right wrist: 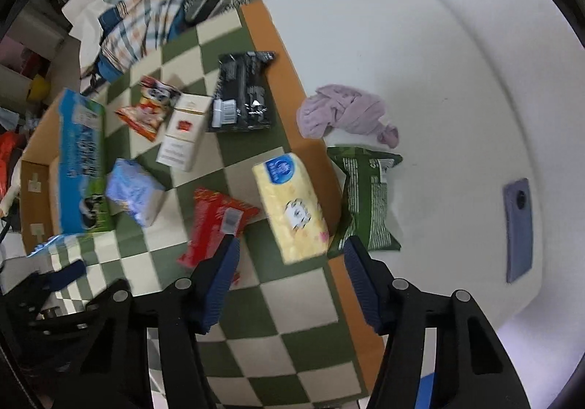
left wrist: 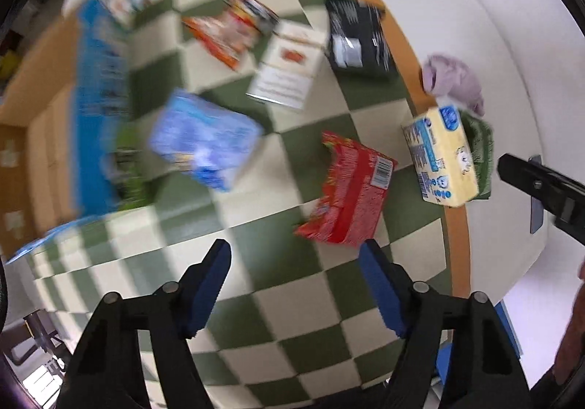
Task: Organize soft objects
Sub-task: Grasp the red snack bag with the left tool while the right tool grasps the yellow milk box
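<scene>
A yellow tissue pack (right wrist: 290, 206) lies at the edge of the green checkered cloth (right wrist: 292, 303), just ahead of my open, empty right gripper (right wrist: 290, 250). A green snack bag (right wrist: 367, 197) lies to its right and a red packet (right wrist: 215, 222) to its left. A lilac cloth (right wrist: 345, 112) is crumpled on the white table (right wrist: 438, 79). My left gripper (left wrist: 294, 251) is open and empty above the checkered cloth (left wrist: 274, 299), with the red packet (left wrist: 347, 193) just beyond its right finger. The yellow pack (left wrist: 440, 156) and the lilac cloth (left wrist: 453, 79) lie to its right.
On the cloth lie a blue packet (right wrist: 133, 191), a white box (right wrist: 184, 131), a black bag (right wrist: 243, 96), an orange snack bag (right wrist: 146, 112) and a long blue carton (right wrist: 82, 160). A plaid cloth (right wrist: 153, 17) is heaped at the back. A grey pad (right wrist: 519, 226) lies on the white table.
</scene>
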{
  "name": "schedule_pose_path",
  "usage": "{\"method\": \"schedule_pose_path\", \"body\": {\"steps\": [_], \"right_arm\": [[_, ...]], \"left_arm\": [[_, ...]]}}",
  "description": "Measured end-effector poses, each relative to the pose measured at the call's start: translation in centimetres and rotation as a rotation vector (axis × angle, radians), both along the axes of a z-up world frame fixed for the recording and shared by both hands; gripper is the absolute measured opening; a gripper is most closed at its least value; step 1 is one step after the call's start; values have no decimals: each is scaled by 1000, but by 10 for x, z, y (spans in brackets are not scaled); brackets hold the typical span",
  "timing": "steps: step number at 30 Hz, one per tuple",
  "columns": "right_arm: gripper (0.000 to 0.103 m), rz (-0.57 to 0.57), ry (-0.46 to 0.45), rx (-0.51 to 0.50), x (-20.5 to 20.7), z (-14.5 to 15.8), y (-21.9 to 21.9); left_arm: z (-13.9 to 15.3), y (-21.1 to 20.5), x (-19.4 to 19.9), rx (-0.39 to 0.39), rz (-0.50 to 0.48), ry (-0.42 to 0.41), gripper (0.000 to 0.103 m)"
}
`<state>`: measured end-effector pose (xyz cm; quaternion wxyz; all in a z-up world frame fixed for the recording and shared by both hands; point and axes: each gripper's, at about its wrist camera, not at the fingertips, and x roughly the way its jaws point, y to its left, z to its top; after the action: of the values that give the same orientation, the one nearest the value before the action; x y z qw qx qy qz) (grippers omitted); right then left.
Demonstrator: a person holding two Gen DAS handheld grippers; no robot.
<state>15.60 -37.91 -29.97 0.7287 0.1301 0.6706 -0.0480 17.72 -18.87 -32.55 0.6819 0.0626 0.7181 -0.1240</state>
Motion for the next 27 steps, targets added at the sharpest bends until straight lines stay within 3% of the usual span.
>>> {"method": "schedule_pose_path", "body": {"steps": [5,9,11,13,17,21,23,25,27], "right_arm": [[62,31,14,-13,9,-19,-7],[62,37,48,7,11,-32,-9],[62,47,66,15,15,-41,-5],[62,61,76,20,18,-48,1],[62,114,115,-13,29,-68,18],[45,129,152,-56,34,-87,31],[44,98,145,71,32,-84,33],[44,63,162,265,27,-86,33],[47,36,177,350,22,-93,31]], "left_arm": [[-59,-39,7,-11,-81,115,71],[-89,-52,6,31,-97,150,71],[-91,-49,7,33,-75,136,68],[-87,-43,6,21,-53,122,54],[-84,-22,3,59,-13,108,51],[-82,-2,2,78,18,104,49],[-82,8,1,76,39,106,49],[-84,19,0,73,62,114,49],[-83,26,-1,69,75,119,49]]}}
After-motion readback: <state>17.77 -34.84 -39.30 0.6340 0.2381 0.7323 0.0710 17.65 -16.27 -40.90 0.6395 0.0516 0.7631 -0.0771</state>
